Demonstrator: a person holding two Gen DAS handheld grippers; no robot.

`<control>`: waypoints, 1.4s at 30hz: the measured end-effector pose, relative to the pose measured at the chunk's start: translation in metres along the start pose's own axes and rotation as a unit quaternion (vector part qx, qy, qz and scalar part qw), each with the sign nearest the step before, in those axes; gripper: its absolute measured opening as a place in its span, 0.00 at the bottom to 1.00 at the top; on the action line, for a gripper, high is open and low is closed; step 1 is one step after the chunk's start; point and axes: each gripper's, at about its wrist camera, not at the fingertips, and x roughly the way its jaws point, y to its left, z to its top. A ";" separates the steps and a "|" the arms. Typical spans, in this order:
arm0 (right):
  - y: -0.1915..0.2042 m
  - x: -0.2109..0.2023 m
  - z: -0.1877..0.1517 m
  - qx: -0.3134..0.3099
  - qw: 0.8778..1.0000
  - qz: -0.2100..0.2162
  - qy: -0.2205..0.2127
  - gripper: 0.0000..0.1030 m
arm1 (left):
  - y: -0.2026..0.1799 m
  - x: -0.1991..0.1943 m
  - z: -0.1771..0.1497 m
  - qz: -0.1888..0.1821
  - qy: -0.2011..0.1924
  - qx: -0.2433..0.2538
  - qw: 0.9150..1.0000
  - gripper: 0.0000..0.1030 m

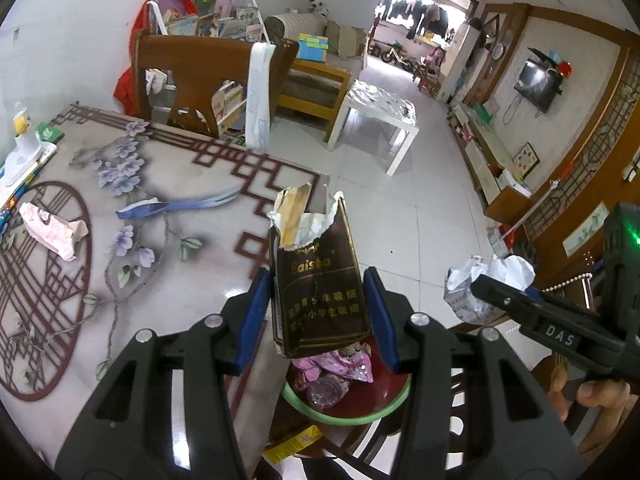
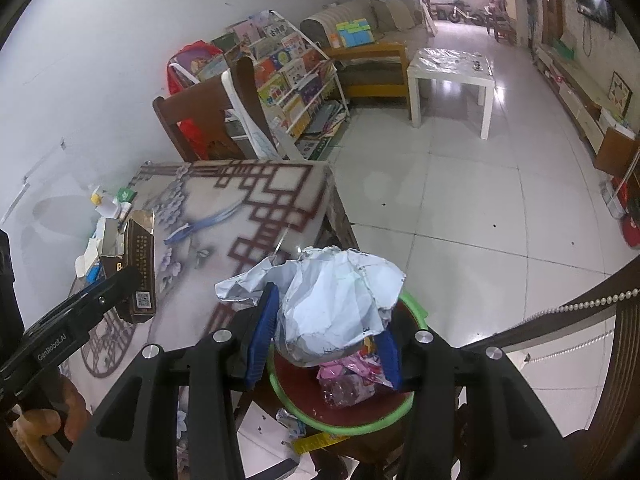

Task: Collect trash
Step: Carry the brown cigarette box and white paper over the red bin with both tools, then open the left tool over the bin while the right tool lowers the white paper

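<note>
My left gripper [image 1: 320,316] has a torn brown cigarette pack [image 1: 320,292] between its blue pads, above a dark red bin with a green rim [image 1: 352,416]; there is a gap at the right pad, so I cannot tell whether it grips. The pack also shows in the right wrist view [image 2: 138,268]. My right gripper [image 2: 326,336] is shut on a crumpled white paper wad [image 2: 332,304] over the same bin [image 2: 352,426], which holds pink wrappers [image 2: 352,368]. A crumpled pink-white wrapper [image 1: 52,230] lies on the table at left.
The patterned table [image 1: 168,216] carries a blue-white strip [image 1: 176,206] and clutter at its far left edge. A wooden chair [image 1: 208,80] stands behind it, with a bookshelf, a white side table [image 1: 380,120] and tiled floor beyond. A yellow box [image 1: 292,444] lies below the bin.
</note>
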 end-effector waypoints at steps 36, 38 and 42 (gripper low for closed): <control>-0.023 0.026 -0.008 0.028 0.998 -0.024 0.042 0.44 | -0.017 0.089 -0.021 -0.014 0.109 0.032 0.993 0.45; -0.026 0.028 -0.009 0.030 0.998 -0.025 0.045 0.44 | -0.019 0.094 -0.022 -0.014 0.114 0.033 0.993 0.45; -0.029 0.030 -0.010 0.032 0.998 -0.027 0.050 0.44 | -0.020 0.103 -0.023 -0.015 0.122 0.037 0.992 0.45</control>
